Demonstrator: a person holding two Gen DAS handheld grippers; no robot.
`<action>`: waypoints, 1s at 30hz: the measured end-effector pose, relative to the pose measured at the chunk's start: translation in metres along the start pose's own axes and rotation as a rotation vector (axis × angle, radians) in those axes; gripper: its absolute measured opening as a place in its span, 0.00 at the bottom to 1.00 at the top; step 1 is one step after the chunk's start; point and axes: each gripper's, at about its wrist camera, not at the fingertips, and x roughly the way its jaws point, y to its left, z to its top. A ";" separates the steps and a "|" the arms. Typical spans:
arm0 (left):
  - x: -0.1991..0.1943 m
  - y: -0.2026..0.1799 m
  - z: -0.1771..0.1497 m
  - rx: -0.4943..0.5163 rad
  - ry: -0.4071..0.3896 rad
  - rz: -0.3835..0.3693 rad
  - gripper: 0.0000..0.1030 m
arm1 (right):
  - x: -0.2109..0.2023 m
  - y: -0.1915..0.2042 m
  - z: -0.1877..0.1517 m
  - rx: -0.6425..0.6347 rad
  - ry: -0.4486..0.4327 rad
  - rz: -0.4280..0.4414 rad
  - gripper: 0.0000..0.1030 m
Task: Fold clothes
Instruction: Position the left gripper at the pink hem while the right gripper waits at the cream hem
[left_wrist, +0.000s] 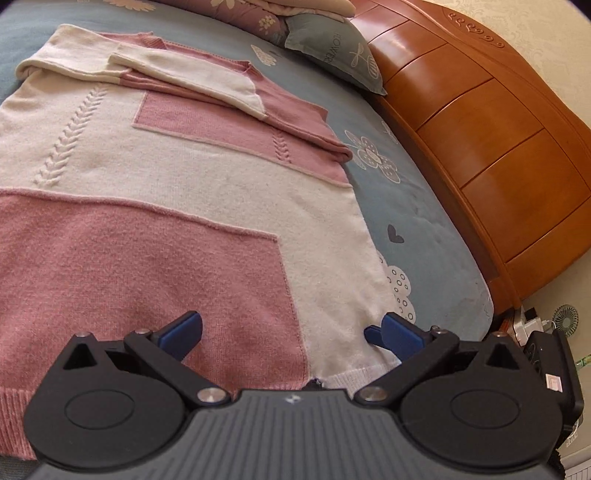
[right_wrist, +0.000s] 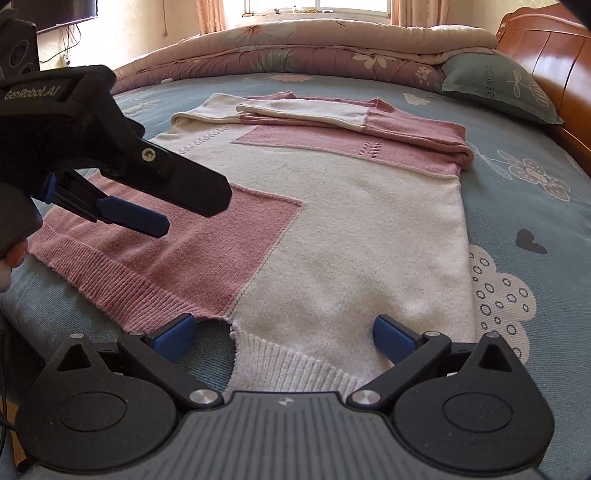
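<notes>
A bed (right_wrist: 524, 206) with a grey-blue sheet printed with flowers and clouds fills both views. A brown wooden headboard (left_wrist: 491, 144) runs along its right side, and a rolled floral quilt (right_wrist: 295, 48) lies across the far edge. A grey-green pillow (right_wrist: 495, 85) rests at the far right, against the headboard.

The pink and cream sweater (right_wrist: 332, 229) lies flat in the middle of the bed, its ribbed hem at the near edge. Both sleeves are folded across the far, upper part of the body, one cream sleeve (right_wrist: 303, 110) lying on top.

The left gripper (left_wrist: 288, 328) hangs just above the near hem, over the seam where pink meets cream, its blue-padded jaws spread wide and holding nothing. In the right wrist view it shows at the left, over the pink panel.

The right gripper (right_wrist: 284, 332) is at the cream ribbing of the hem, jaws also wide apart and empty, one blue pad (right_wrist: 391, 336) over the cream knit.

A small fan (left_wrist: 565, 317) stands on the floor at the far right.
</notes>
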 end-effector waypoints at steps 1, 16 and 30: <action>-0.001 0.001 -0.005 -0.005 -0.007 -0.006 0.99 | 0.000 0.000 0.000 -0.001 0.000 0.000 1.00; -0.036 0.029 0.004 0.003 -0.092 0.171 0.99 | 0.002 0.003 -0.001 -0.024 0.002 -0.019 1.00; -0.071 0.041 -0.010 0.041 -0.154 0.247 0.99 | 0.003 0.007 -0.002 -0.055 0.005 -0.040 1.00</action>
